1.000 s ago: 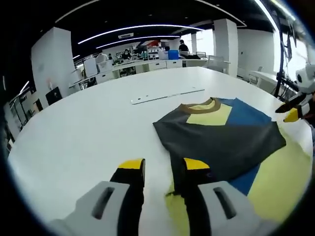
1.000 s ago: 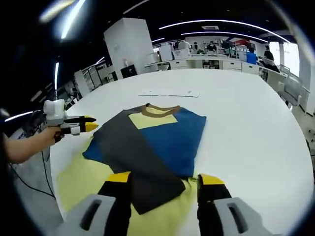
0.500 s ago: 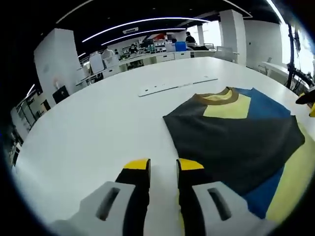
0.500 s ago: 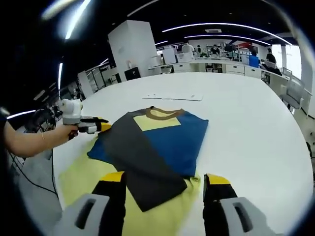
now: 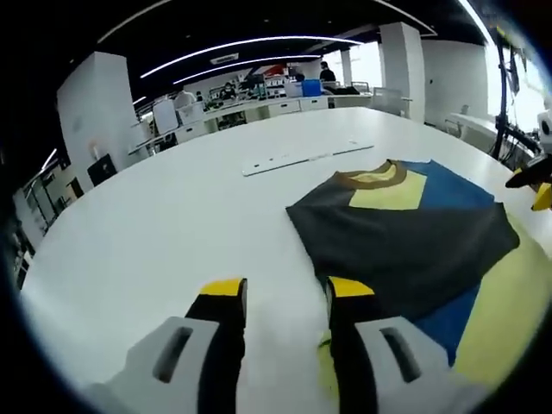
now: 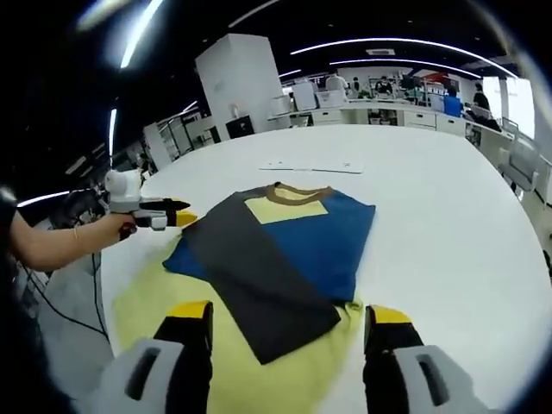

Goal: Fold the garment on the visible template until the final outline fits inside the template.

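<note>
**Partly folded shirt, both grippers free above the table**

In the right gripper view the garment (image 6: 276, 250) lies centre frame on the white table (image 6: 448, 224), its dark flap folded diagonally over the blue panel, with yellow cloth, perhaps the template, spread under its lower edge. The right gripper (image 6: 289, 323) hovers at bottom centre, jaws spread wide and holding nothing. The left gripper (image 6: 177, 216) sits at left-centre, just beside the shirt's left edge; in its own view its jaws are parted and empty. For the next fold, I'd pinch an edge cleanly, lift low, and lay it flat so nothing overhangs.
</note>
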